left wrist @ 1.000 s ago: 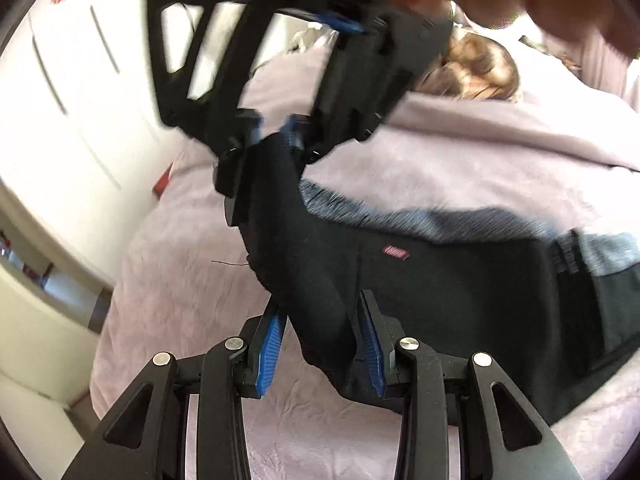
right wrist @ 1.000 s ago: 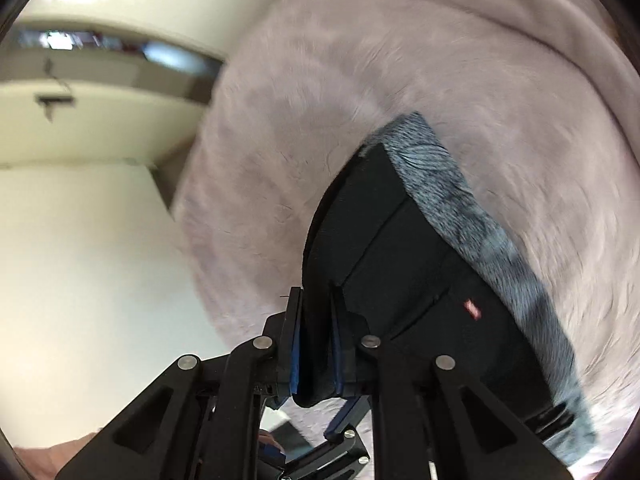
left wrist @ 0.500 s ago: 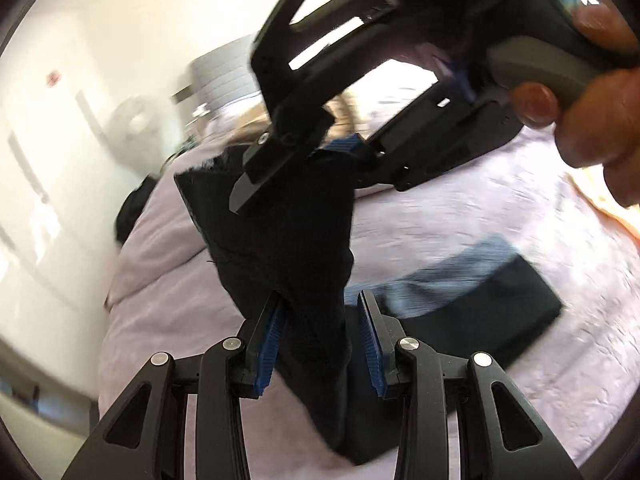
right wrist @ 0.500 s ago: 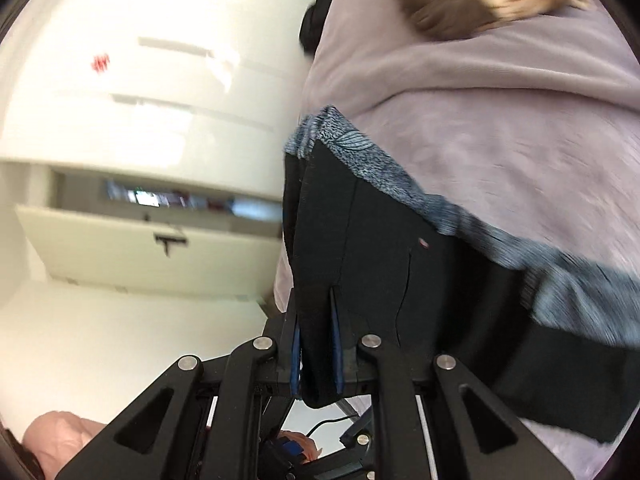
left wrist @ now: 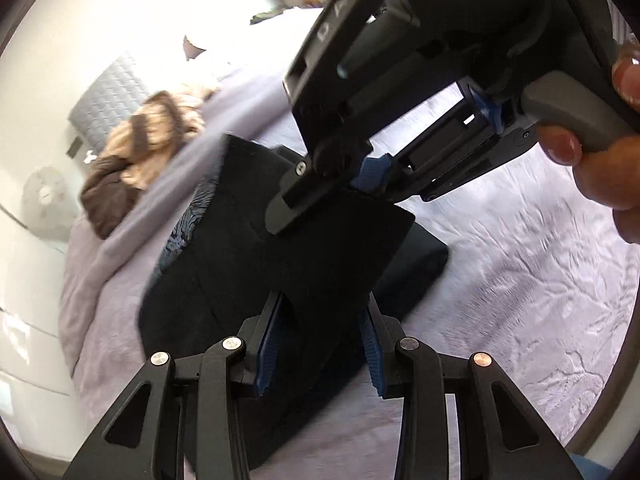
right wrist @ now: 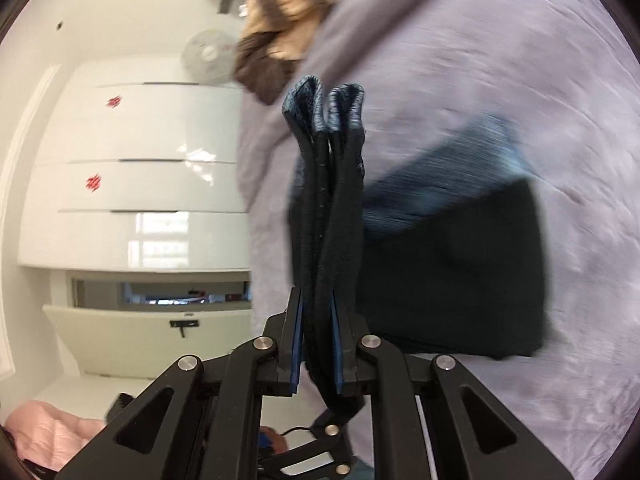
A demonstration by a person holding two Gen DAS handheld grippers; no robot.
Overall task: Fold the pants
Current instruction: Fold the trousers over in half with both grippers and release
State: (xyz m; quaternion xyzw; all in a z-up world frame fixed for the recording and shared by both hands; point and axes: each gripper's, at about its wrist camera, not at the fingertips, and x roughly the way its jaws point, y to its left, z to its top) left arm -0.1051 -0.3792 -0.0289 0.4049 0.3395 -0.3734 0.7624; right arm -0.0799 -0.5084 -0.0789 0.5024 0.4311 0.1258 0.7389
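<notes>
The pants (left wrist: 280, 264) are black with a blue-grey patterned band and lie partly folded on a lilac bedspread (left wrist: 520, 264). My left gripper (left wrist: 320, 344) has its jaws around a thick fold of the black fabric and holds it lifted. My right gripper (right wrist: 318, 344) is shut on several stacked layers of the pants (right wrist: 332, 208), whose blue-grey edge (right wrist: 324, 108) stands up beyond the fingertips. The right gripper also shows in the left wrist view (left wrist: 320, 188), clamped on the same fold's far edge. The rest of the pants (right wrist: 456, 272) lies flat on the bed.
A brown and tan blanket heap (left wrist: 148, 148) lies near the grey headboard (left wrist: 112, 92). White glossy wardrobe doors (right wrist: 136, 176) stand beside the bed. A round white fan (right wrist: 208, 54) stands by the wall. A pink garment (right wrist: 52, 428) lies low at the left.
Both grippers have lifted the gripped end of the pants and swung it over the rest lying on the bed. The views have turned toward the headboard. Both grips have held.
</notes>
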